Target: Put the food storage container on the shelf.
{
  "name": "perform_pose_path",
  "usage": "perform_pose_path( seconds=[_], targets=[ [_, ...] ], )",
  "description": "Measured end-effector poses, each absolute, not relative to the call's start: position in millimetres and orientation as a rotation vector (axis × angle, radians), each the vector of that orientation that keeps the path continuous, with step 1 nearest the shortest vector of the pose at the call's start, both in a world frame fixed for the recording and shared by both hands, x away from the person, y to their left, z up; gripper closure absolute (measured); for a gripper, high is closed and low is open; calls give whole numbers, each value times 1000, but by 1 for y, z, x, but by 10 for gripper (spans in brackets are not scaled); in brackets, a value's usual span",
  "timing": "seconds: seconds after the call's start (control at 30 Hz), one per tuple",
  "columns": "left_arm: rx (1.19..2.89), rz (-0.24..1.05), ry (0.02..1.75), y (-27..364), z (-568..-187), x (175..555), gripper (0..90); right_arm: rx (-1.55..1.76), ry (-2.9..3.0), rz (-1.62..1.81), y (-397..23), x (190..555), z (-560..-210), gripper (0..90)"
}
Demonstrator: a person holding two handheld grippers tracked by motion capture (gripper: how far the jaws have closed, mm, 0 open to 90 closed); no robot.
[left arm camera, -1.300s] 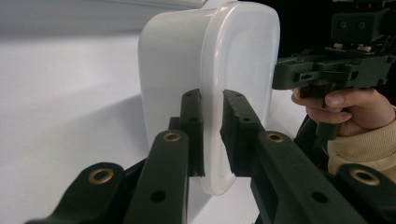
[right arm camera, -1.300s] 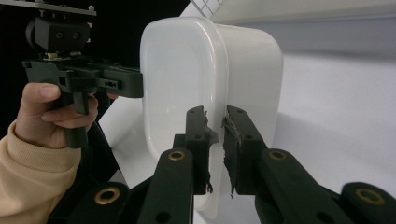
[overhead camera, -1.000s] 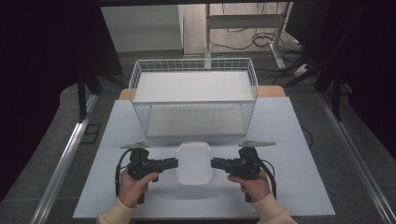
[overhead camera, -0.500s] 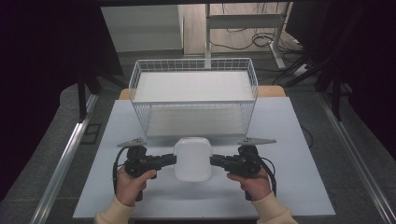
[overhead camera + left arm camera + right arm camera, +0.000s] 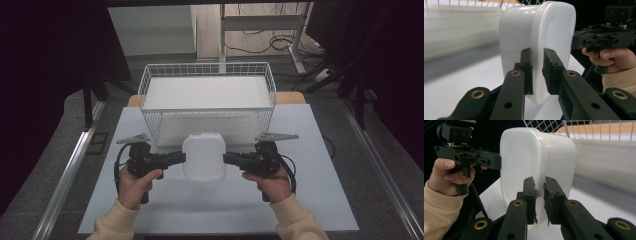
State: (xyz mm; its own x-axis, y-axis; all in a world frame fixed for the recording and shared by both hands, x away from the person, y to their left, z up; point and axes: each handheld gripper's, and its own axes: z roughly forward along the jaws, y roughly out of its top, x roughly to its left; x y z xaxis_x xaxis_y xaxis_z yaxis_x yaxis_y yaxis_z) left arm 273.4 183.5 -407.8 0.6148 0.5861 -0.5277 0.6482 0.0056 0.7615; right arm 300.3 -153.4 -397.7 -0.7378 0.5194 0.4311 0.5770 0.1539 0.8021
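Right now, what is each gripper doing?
Left gripper: closed on the rim of the white tub.
Right gripper: closed on the tub's opposite rim.

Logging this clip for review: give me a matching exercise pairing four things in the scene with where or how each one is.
Things:
1. white plastic container
2. wire basket
3. left gripper
4. right gripper

States:
A. clamped on the container's right rim
B. at the table's far edge
C. held between both grippers
D. clamped on the container's left rim

Pairs: 1-C, 2-B, 3-D, 4-A
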Motion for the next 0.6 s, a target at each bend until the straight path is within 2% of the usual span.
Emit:
perform_pose_path(
  seconds=[0.6],
  targets=[
    [1666,-8,1014,179,-366,293,785,-1110,-2362,-1733,-155,317,-358,796]
  ],
)
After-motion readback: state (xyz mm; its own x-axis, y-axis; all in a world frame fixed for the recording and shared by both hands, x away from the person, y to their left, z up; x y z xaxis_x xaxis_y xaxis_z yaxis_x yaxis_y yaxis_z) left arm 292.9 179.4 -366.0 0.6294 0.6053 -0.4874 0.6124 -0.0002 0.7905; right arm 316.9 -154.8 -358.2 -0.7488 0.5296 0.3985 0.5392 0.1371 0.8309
